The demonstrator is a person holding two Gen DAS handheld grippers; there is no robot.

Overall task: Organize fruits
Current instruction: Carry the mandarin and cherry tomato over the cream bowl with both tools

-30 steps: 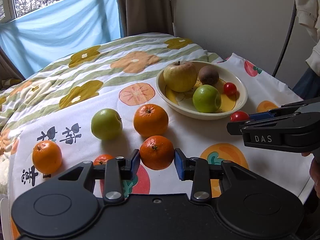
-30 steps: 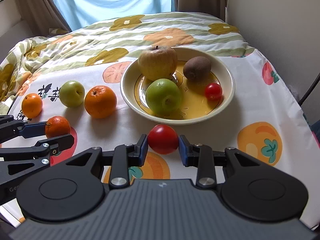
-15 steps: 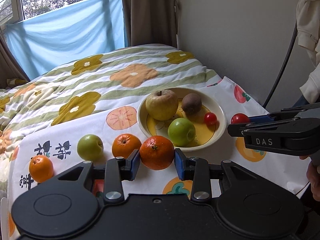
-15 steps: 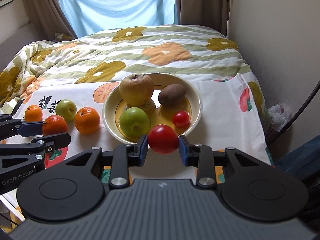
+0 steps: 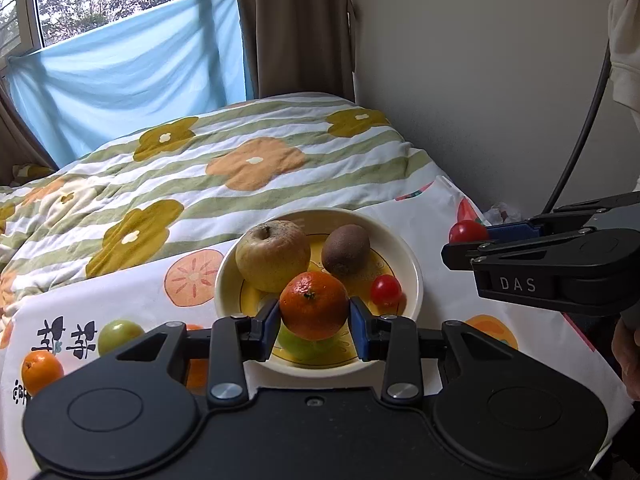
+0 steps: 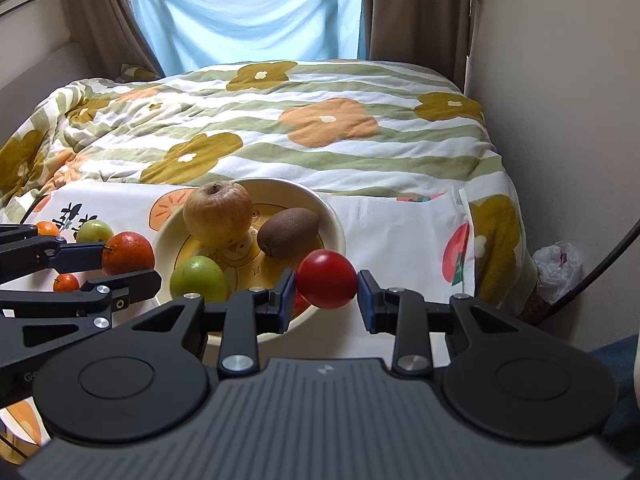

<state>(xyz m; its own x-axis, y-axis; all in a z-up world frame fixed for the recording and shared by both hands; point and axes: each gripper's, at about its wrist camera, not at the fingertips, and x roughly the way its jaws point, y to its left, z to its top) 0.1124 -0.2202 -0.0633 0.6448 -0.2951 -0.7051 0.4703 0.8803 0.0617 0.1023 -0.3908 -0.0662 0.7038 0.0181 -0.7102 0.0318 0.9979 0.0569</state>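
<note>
Orange peel fills the gap between the blue pads of the left hand-held gripper [image 5: 314, 318]: it is clenched on a mandarin [image 5: 313, 305], held in the air above the near side of the cream bowl [image 5: 412, 276]. The right hand-held gripper [image 6: 326, 294] grasps a red tomato [image 6: 326, 279] the same way, clear of the cloth and by the bowl's right rim. Judgement: both fruits are held high so that they clear the rim before being lowered among the fruit already gathered there.

The bowl holds a yellowish apple [image 5: 273, 261], a kiwi [image 5: 346, 249], a cherry tomato [image 5: 385, 290] and a green apple [image 6: 199, 279]. On the printed cloth [image 5: 152, 304] to its left lie a green apple [image 5: 120, 334], an orange [image 5: 42, 372] and, partly hidden by the left tool, further oranges. The surface below appears to be a bed under a flowered quilt [image 6: 320, 128].

Against the frame one second earlier: the mandarin then lay on the cloth between the pads, and the tomato lay in front of the bowl. Both are now lifted and carried toward the bowl, which sits lower and nearer in each view. The grips have not changed.
</note>
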